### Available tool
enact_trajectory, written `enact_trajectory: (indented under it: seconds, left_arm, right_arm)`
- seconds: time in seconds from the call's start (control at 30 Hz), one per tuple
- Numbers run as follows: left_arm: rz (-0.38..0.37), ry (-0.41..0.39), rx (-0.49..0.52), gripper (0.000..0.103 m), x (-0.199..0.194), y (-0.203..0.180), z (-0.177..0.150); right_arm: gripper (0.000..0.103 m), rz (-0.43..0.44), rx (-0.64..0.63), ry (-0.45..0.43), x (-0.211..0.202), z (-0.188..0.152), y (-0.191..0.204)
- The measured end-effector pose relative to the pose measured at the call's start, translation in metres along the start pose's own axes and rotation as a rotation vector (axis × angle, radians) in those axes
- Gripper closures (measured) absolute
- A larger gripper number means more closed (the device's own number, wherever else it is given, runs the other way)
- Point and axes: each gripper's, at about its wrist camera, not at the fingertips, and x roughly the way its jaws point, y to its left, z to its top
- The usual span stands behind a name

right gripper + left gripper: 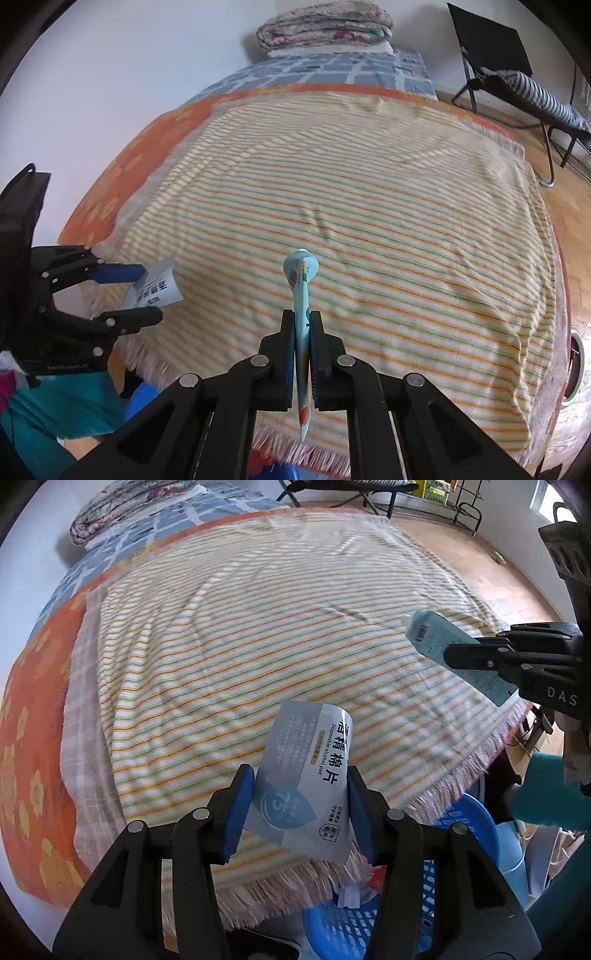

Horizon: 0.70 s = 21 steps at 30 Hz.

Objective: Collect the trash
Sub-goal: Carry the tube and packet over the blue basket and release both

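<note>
My left gripper is shut on a grey alcohol pad packet and holds it above the near fringe of the striped blanket. The packet also shows in the right wrist view, between the left gripper's fingers. My right gripper is shut on a flattened light-blue tube, cap pointing away, above the blanket's near edge. In the left wrist view the tube juts out from the right gripper's fingers at the right.
A blue perforated basket with scraps inside stands below the bed's near edge, under the left gripper. A folded quilt lies at the bed's far end. A black folding chair stands on the wooden floor at the right.
</note>
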Motion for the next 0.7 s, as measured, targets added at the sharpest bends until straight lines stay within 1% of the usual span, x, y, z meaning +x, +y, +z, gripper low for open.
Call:
enact_trajectory:
  seconds: [0.17,0.23,0.33,0.53,0.7]
  left_arm:
    - [0.001,-0.033,0.011,0.052,-0.022,-0.011,-0.016]
    - [0.0,-0.041,0.014,0.052,-0.026,-0.02,-0.017]
    - [0.001,-0.059,0.028,0.052,-0.035,-0.032,-0.026]
    - [-0.008,-0.079,0.043,0.052,-0.048,-0.053,-0.051]
    - [-0.024,-0.074,0.042,0.052,-0.05,-0.067,-0.071]
  right_arm:
    - [0.098,0.025,-0.019,-0.025,-0.023,-0.013,0.013]
    - [0.098,0.034,-0.029,-0.031,-0.033,-0.022,0.019]
    - [0.098,0.048,-0.045,-0.033,-0.043,-0.033,0.027]
    - [0.098,0.068,-0.087,-0.018,-0.06,-0.066,0.047]
    - [0.098,0.091,-0.091,0.016,-0.061,-0.094,0.056]
